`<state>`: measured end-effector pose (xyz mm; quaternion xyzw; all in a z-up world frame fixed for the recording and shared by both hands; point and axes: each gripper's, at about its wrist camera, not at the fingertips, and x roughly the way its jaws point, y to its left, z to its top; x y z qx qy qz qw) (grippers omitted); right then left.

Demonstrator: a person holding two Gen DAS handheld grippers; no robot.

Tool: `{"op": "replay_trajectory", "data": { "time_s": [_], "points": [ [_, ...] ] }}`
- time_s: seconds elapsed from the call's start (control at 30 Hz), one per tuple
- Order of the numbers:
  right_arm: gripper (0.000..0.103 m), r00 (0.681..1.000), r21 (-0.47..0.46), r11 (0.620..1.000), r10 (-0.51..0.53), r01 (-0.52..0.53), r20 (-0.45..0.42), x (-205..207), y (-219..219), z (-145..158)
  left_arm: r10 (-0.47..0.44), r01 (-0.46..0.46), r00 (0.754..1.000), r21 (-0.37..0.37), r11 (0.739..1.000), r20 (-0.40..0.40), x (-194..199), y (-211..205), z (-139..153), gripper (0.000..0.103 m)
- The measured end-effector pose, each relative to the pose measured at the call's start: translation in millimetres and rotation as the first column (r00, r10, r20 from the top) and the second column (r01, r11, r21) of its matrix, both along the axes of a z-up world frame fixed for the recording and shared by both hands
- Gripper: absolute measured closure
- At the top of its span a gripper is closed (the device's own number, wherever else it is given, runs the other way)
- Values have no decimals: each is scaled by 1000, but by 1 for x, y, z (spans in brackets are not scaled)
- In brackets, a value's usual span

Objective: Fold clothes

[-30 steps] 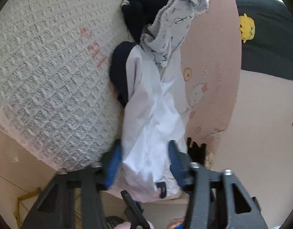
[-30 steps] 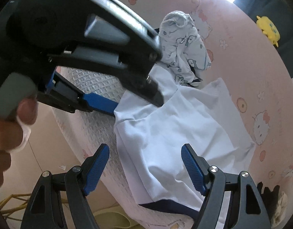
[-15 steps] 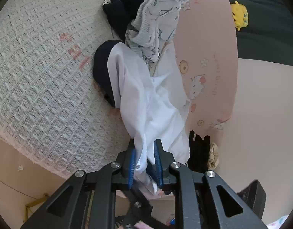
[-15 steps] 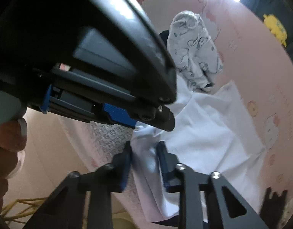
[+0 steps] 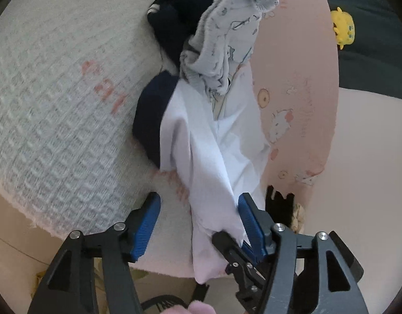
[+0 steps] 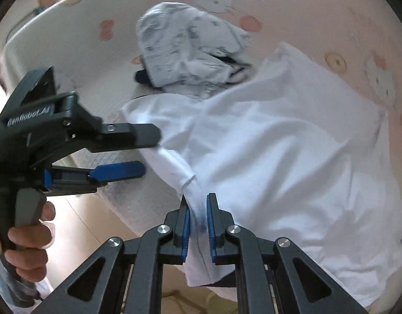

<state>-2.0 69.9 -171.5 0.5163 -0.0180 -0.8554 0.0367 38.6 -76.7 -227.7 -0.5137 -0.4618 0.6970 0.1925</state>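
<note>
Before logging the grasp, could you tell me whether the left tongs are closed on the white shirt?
No, the left tongs stand open beside the white shirt.

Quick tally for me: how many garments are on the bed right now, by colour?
White garment: 1, right gripper shut on its edge, left gripper open beside it
Grey printed garment: 1
Dark navy garment: 1, mostly hidden under the grey one
Total: 3 on the pink bedsheet
</note>
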Motion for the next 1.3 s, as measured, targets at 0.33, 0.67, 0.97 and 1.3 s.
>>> {"op": "replay_trajectory", "data": {
  "time_s": [0.33, 0.67, 0.97, 1.3],
  "points": [
    [94, 998, -121, 992, -17, 23, 52, 10, 7, -11, 98, -101, 994, -48, 994, -53, -12, -3, 2, 66],
    [61, 999, -91, 995, 39, -39, -3, 11, -6, 3, 73, -78, 988, -29, 997, -138, -8, -18, 14, 92],
    [56, 989, -1, 990, 141, -141, -44, -30, -26, 8, 56, -51, 982, 28, 998, -180, -14, -20, 24, 92],
    [98, 995, -150, 984, 98, -97, 0, -44, -12, 3, -71, 73, 967, 1, 997, -244, -32, -4, 45, 92]
  ]
}}
